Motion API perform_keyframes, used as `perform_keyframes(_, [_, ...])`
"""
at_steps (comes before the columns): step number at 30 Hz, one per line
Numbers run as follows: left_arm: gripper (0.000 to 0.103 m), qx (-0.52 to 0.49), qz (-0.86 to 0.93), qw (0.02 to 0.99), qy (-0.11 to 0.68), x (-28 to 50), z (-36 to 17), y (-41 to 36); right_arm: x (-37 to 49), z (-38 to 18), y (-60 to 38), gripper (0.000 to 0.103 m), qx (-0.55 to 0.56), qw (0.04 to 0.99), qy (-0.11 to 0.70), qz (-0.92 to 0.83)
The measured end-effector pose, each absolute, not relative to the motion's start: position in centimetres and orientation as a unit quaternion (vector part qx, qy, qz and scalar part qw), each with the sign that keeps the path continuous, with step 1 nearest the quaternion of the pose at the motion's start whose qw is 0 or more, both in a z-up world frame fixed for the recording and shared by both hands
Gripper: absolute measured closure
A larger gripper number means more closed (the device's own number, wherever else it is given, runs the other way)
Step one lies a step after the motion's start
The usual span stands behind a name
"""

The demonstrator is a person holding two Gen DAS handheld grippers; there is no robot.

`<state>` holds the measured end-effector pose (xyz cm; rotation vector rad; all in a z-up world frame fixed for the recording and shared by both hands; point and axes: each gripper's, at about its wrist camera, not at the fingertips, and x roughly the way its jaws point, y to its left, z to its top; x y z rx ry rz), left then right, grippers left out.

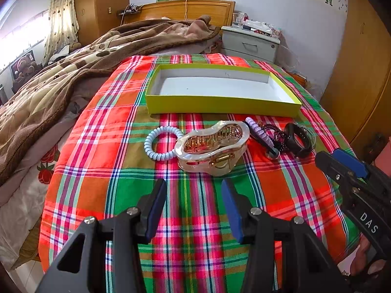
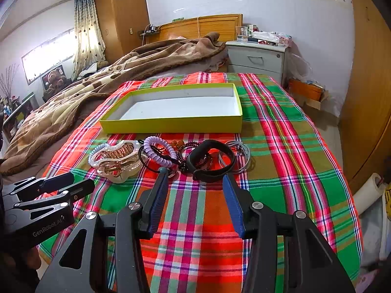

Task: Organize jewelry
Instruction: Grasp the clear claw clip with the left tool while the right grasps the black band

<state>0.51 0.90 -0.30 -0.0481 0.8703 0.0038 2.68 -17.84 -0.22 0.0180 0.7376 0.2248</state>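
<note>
Jewelry lies in a row on a plaid cloth (image 1: 200, 219), just before a yellow box (image 1: 220, 108).

Left gripper (image 1: 193, 188) and right gripper (image 2: 195, 178) hover, fingers apart, near the hair claw (image 1: 212, 149), black wristband (image 2: 210, 161) and purple coil tie (image 2: 158, 153).

Premises: a home bedroom, evidenced by a bed with wooden headboard (image 1: 185, 9) at 12 o'clock, brown blanket (image 1: 73, 61) at 10, nightstand (image 1: 251, 42) at 1.

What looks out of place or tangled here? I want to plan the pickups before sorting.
The yellow box holds nothing yet. To the right of the hair claw, the purple coil tie, dark bead bracelet and black band overlap in a tangled heap. Nothing looks damaged.
</note>
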Motion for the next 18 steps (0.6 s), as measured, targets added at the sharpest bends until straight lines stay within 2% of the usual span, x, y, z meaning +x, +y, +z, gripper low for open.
perform_keyframes(18, [0.054,-0.096,-0.059,0.887,0.447,4.1,-0.2,4.5,6.5,-0.9,-21.2,0.056,0.065,0.914,0.387,0.107])
